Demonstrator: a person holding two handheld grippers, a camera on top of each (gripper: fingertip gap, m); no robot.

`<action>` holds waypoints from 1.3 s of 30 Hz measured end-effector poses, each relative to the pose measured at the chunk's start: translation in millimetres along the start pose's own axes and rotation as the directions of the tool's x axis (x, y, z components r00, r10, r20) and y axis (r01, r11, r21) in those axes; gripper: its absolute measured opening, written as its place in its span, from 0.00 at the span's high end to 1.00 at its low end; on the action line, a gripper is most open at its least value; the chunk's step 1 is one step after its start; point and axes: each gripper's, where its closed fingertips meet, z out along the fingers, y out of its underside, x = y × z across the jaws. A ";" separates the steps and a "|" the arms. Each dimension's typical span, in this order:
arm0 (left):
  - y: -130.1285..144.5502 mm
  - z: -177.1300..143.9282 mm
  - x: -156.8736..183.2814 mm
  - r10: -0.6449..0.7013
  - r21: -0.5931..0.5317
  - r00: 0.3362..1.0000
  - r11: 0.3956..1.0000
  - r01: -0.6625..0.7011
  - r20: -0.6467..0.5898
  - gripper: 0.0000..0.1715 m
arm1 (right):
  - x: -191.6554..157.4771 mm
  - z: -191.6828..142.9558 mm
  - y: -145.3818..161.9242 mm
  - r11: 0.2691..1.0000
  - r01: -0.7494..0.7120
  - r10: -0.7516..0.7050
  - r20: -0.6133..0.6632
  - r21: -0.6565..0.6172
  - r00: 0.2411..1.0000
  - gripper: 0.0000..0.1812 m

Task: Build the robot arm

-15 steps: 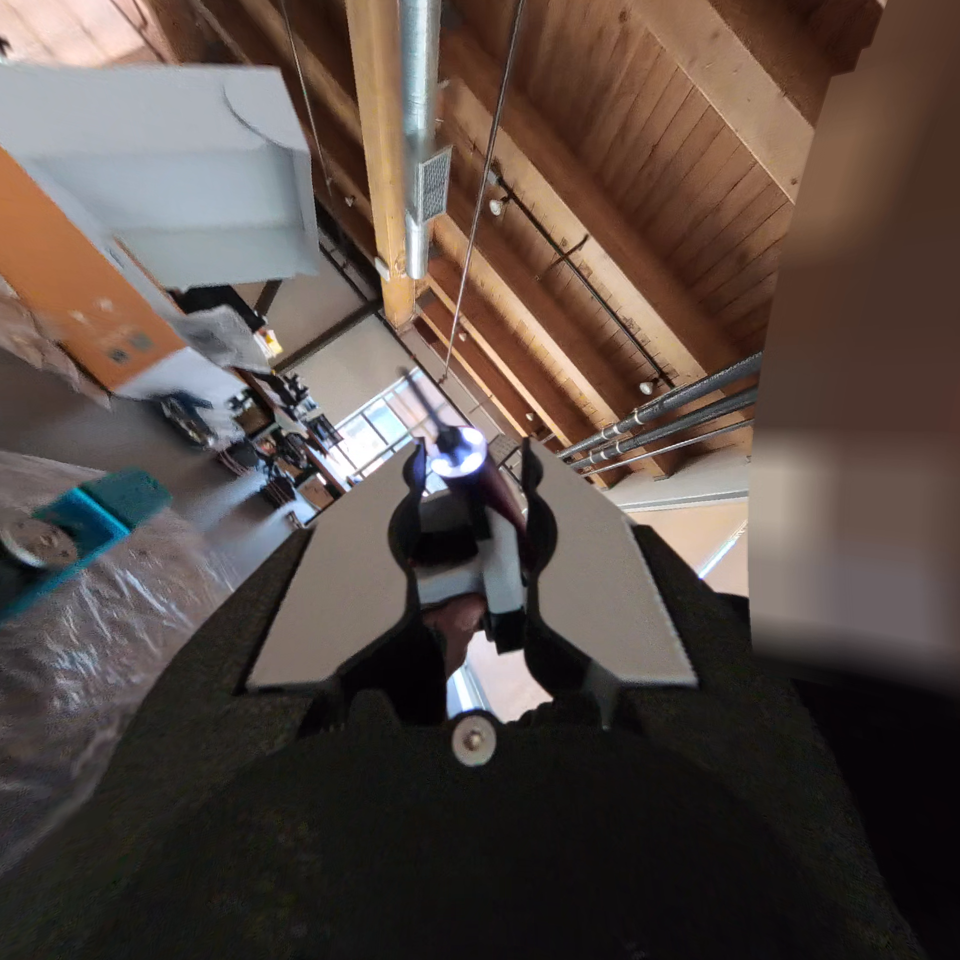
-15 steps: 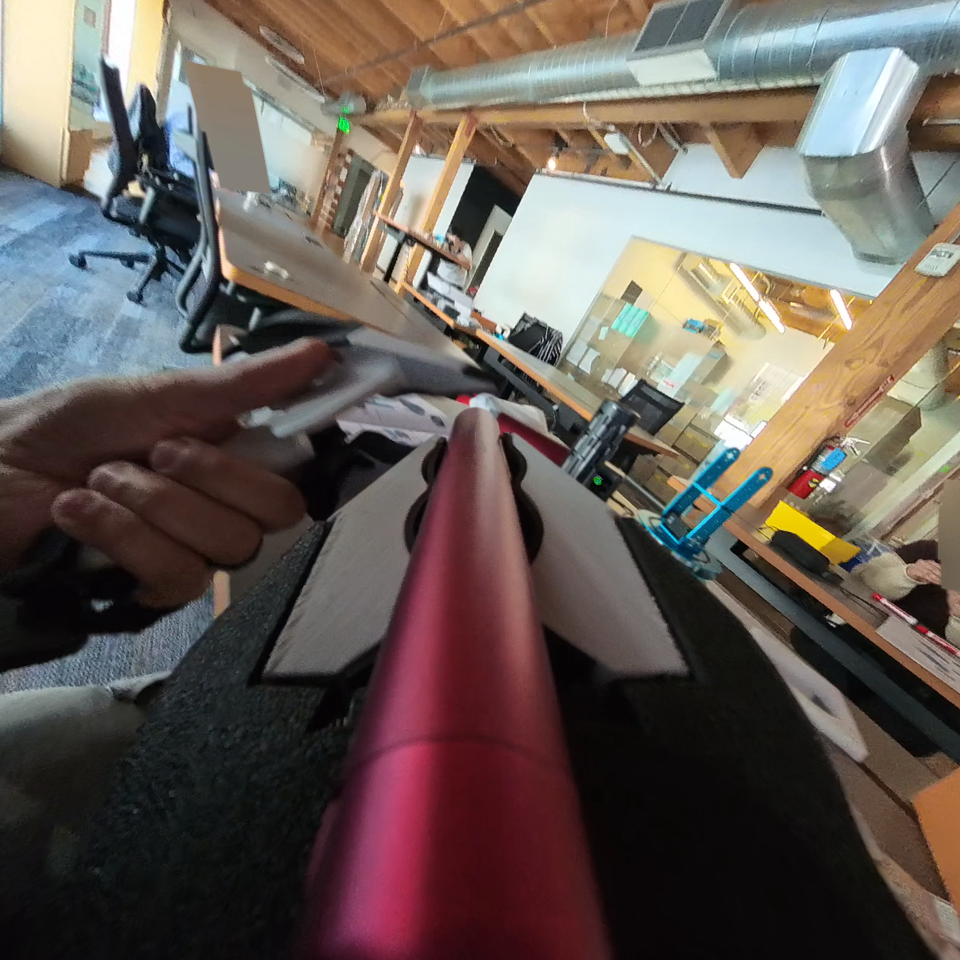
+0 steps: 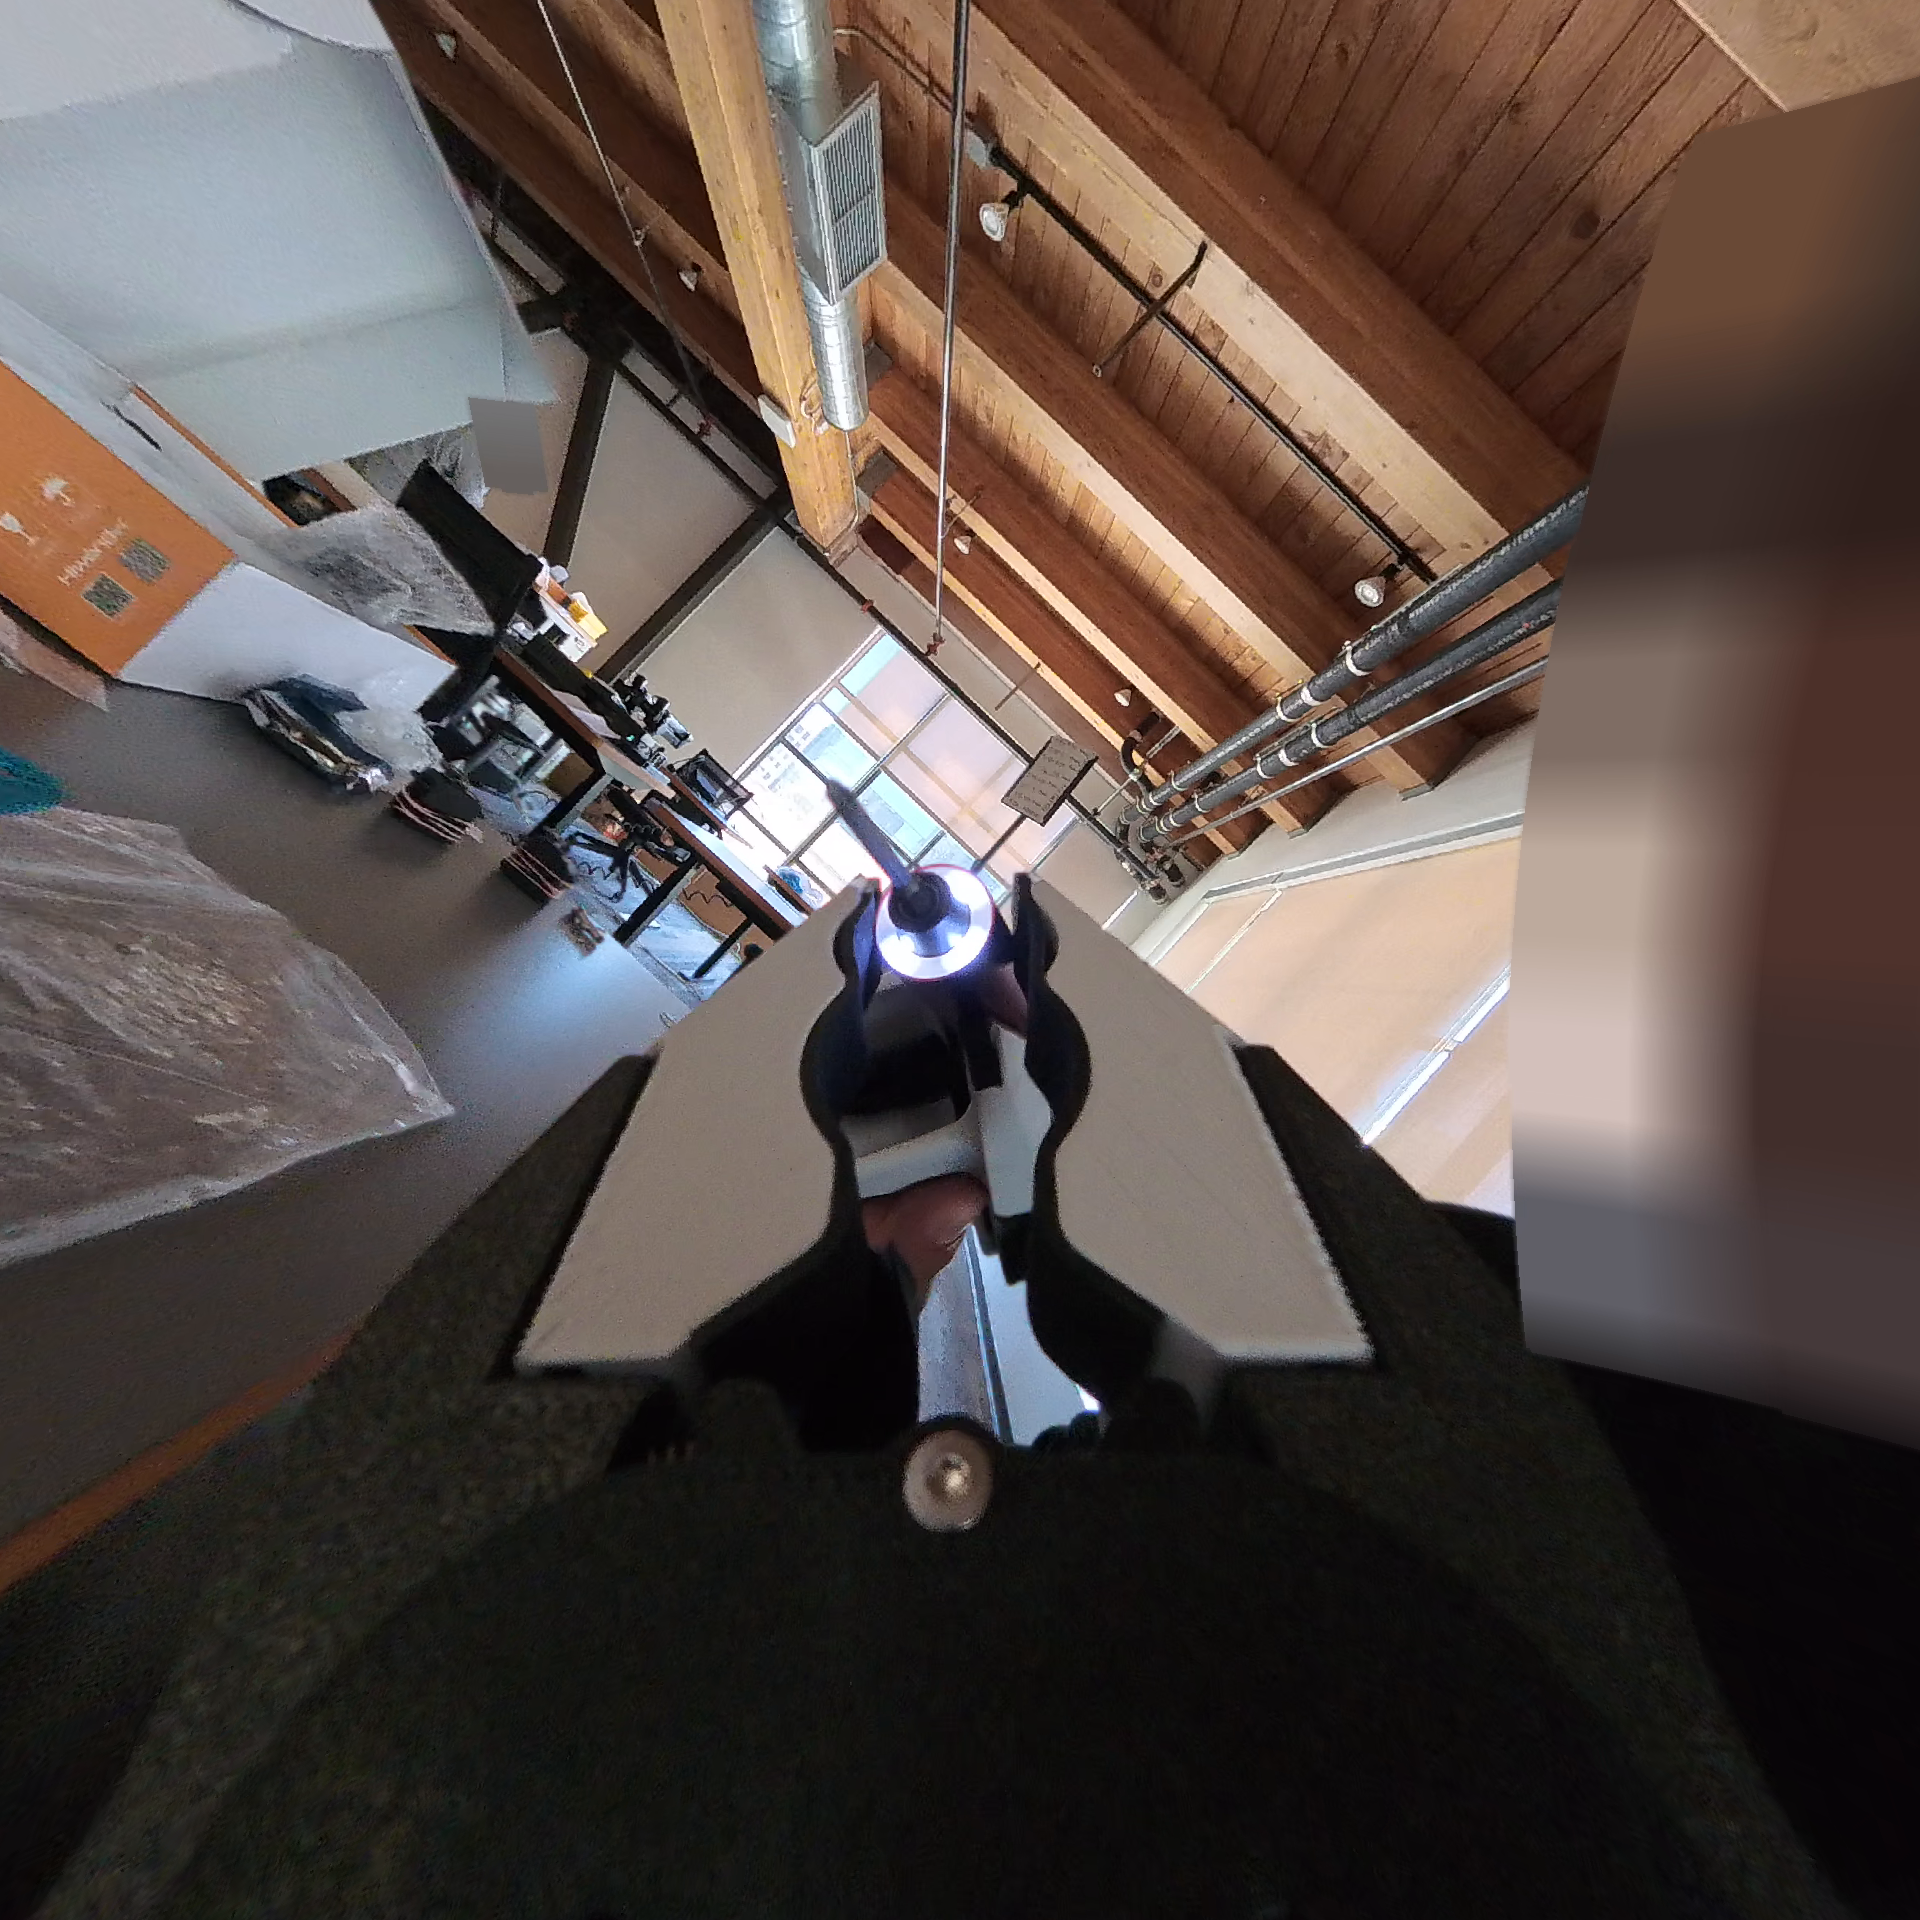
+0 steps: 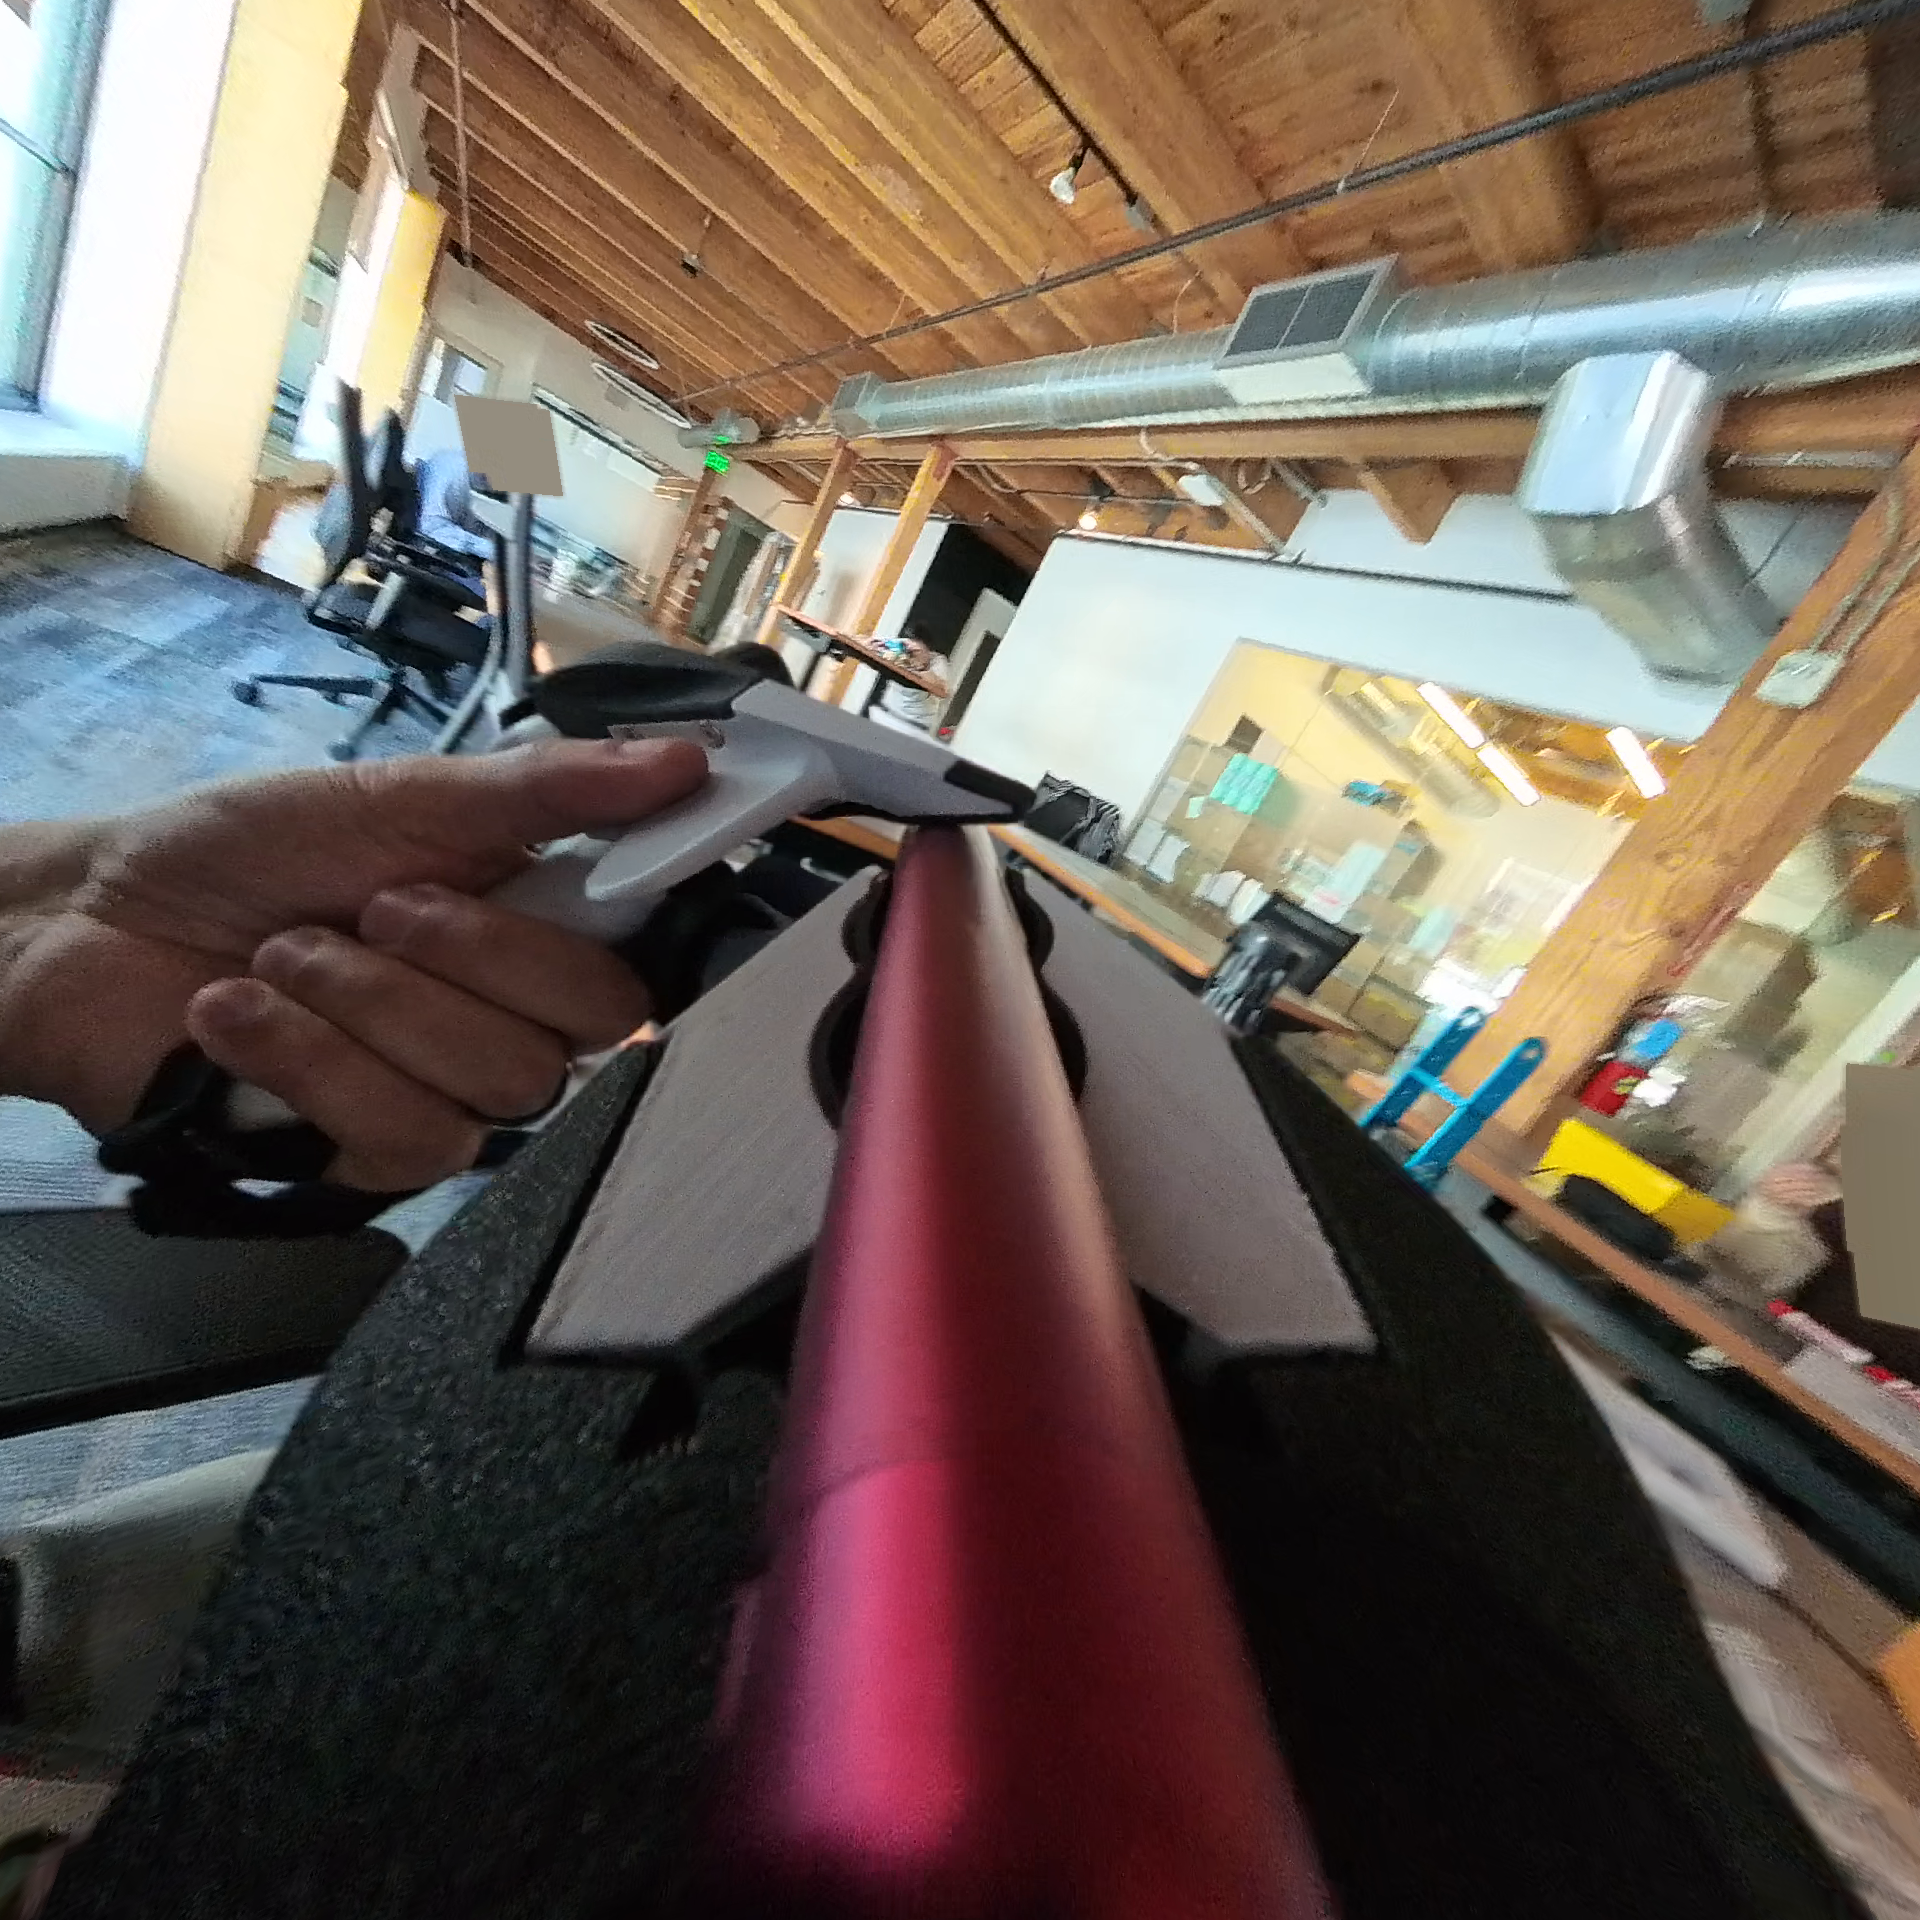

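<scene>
Setting: open workshop, wooden plank ceiling, silver duct, desks and office chair far off.
Clearance: both grippers raised in free air; nothing close ahead except each other.
Right gripper: fingers narrow, clamped on red metal tube running lengthwise from camera out past fingertips.
Tube appearance: matte crimson, smooth, tapering with distance.
Left gripper: fingers narrow, closed about tube's far end, a lit ring with dark pointed tip.
Hand: grips left gripper's white handle, beside tube end.
</scene>
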 end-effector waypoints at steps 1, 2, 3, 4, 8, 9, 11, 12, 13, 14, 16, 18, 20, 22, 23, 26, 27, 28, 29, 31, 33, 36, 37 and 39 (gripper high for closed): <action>2.7 1.4 4.4 -0.001 -0.003 1.000 1.000 0.001 0.002 0.87 | -1.5 -3.2 -4.4 1.000 0.020 -0.020 -0.014 0.006 1.000 0.88; 5.6 2.8 8.7 -0.002 -0.008 1.000 1.000 0.002 0.002 0.87 | -2.8 -6.5 -8.4 1.000 0.017 -0.017 -0.009 0.007 1.000 0.88; 8.8 4.5 11.4 -0.011 -0.014 1.000 1.000 0.011 0.009 0.87 | -3.3 -10.0 -11.0 1.000 0.022 -0.022 -0.006 0.001 1.000 0.88; 11.8 6.6 14.3 -0.026 -0.017 1.000 1.000 0.026 0.009 0.87 | -3.5 -13.7 -14.1 0.999 0.044 -0.044 -0.013 0.001 0.999 0.88; 21.9 13.6 21.7 -0.060 -0.042 0.998 0.997 0.060 0.007 0.87 | -3.9 -25.0 -23.9 0.993 0.116 -0.116 -0.059 0.001 0.992 0.88; 23.8 15.2 22.4 -0.073 -0.044 0.997 0.996 0.073 0.007 0.87 | -4.0 -27.2 -25.0 0.990 0.143 -0.143 -0.074 -0.002 0.987 0.88; 26.8 18.0 24.5 -0.087 -0.049 0.996 0.995 0.087 0.003 0.87 | -3.6 -31.0 -27.5 0.989 0.149 -0.149 -0.071 -0.012 0.986 0.88; 27.7 19.3 26.3 -0.090 -0.047 0.996 0.995 0.090 -0.001 0.87 | -3.4 -32.5 -29.5 0.991 0.136 -0.136 -0.064 -0.007 0.989 0.88; 28.4 20.4 28.8 -0.088 -0.046 0.996 0.995 0.088 -0.006 0.87 | -3.4 -33.8 -31.9 0.992 0.129 -0.129 -0.057 0.001 0.990 0.88; 28.8 21.2 30.4 -0.080 -0.045 0.997 0.996 0.079 -0.007 0.87 | -3.3 -34.4 -33.5 0.993 0.121 -0.120 -0.054 0.004 0.991 0.87; 29.1 21.8 33.5 -0.059 -0.044 0.998 0.997 0.058 -0.014 0.87 | -3.8 -35.0 -36.1 0.993 0.114 -0.113 -0.054 0.010 0.992 0.87; 29.9 21.5 37.3 -0.043 -0.054 0.999 0.998 0.041 -0.034 0.87 | -4.6 -35.5 -38.9 0.994 0.111 -0.110 -0.050 0.023 0.993 0.87; 30.9 20.5 40.4 -0.021 -0.061 0.999 0.998 0.018 -0.045 0.86 | -4.9 -35.8 -40.3 0.996 0.085 -0.084 -0.038 0.036 0.996 0.87; 30.5 19.0 38.9 0.003 -0.050 1.000 0.999 -0.005 -0.027 0.86 | -5.4 -34.6 -38.5 0.996 0.081 -0.080 -0.030 0.041 0.996 0.87; 30.7 18.3 38.7 0.007 -0.051 1.000 0.999 -0.008 -0.026 0.86 | -6.0 -34.4 -38.4 0.996 0.084 -0.083 -0.030 0.042 0.996 0.87; 31.5 17.9 42.0 0.019 -0.060 0.999 0.998 -0.021 -0.030 0.87 | -7.1 -35.0 -41.7 0.995 0.073 -0.071 -0.026 0.063 0.997 0.87; 31.8 18.1 43.1 0.032 -0.065 0.999 0.997 -0.034 -0.027 0.87 | -7.4 -35.4 -42.9 0.995 0.069 -0.068 -0.022 0.072 0.997 0.87; 32.2 18.3 43.7 0.040 -0.069 0.999 0.997 -0.041 -0.024 0.87 | -7.3 -35.7 -43.6 0.995 0.066 -0.065 -0.020 0.074 0.998 0.87; 32.3 18.6 44.0 0.041 -0.070 0.999 0.997 -0.042 -0.022 0.87 | -7.2 -35.9 -44.1 0.995 0.066 -0.065 -0.022 0.073 0.998 0.87; 32.5 18.8 45.2 0.032 -0.070 0.999 0.997 -0.034 -0.031 0.87 | -7.4 -36.3 -45.2 0.994 0.081 -0.079 -0.030 0.071 0.996 0.87; 32.8 18.5 45.9 0.037 -0.072 0.999 0.997 -0.039 -0.033 0.87 | -8.0 -36.4 -45.6 0.994 0.081 -0.080 -0.024 0.069 0.997 0.87; 32.8 18.4 45.4 0.037 -0.070 0.999 0.997 -0.039 -0.028 0.87 | -7.8 -36.4 -45.4 0.995 0.074 -0.073 -0.023 0.068 0.997 0.87; 32.9 18.3 45.6 0.037 -0.071 0.999 0.997 -0.039 -0.031 0.87 | -7.9 -36.5 -45.5 0.995 0.077 -0.075 -0.023 0.066 0.997 0.87; 34.0 18.2 46.0 0.043 -0.075 0.999 0.996 -0.045 -0.030 0.86 | -8.6 -37.5 -45.1 0.995 0.072 -0.072 -0.006 0.062 0.997 0.87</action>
